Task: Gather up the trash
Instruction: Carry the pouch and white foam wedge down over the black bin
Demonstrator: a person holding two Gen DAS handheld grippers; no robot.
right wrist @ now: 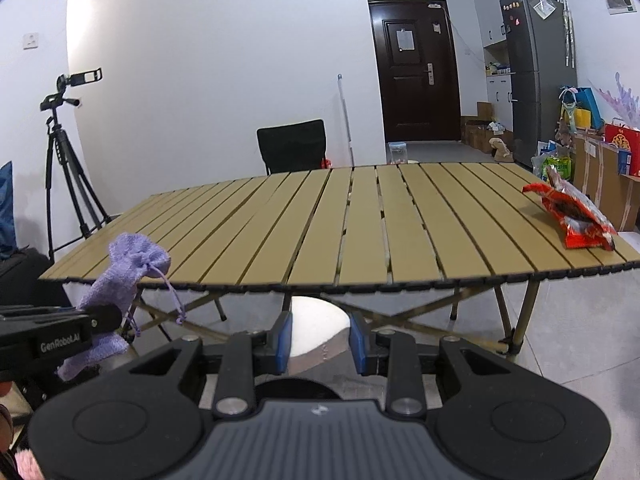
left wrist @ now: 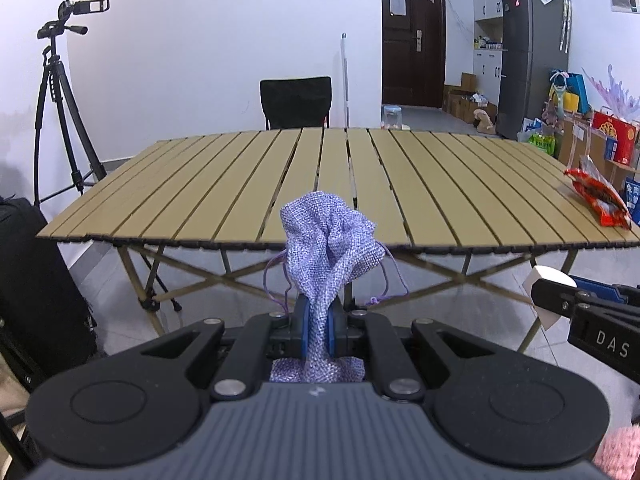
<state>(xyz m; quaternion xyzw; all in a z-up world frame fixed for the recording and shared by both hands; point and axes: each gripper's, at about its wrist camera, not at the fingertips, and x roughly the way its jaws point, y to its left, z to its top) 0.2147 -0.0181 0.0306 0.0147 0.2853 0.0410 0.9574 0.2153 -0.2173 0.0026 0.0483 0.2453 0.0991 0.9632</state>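
My left gripper [left wrist: 318,320] is shut on a purple woven drawstring pouch [left wrist: 328,240], which bunches up above the blue pads in front of the table's near edge. The right wrist view shows the same pouch [right wrist: 132,264] and left gripper [right wrist: 100,320] at the lower left. My right gripper [right wrist: 318,332] is shut on a white cup-like object [right wrist: 316,320]; that gripper [left wrist: 552,300] also shows at the right of the left wrist view. A crumpled red snack wrapper [right wrist: 576,216] lies on the tan slatted table [right wrist: 360,232] at its near right corner, apart from both grippers.
A black chair [right wrist: 292,146] stands behind the table. A camera on a tripod [left wrist: 60,80] and a black case [left wrist: 32,280] are on the left. A white pole [right wrist: 346,120], a dark door, a fridge [right wrist: 536,80] and boxes fill the right side.
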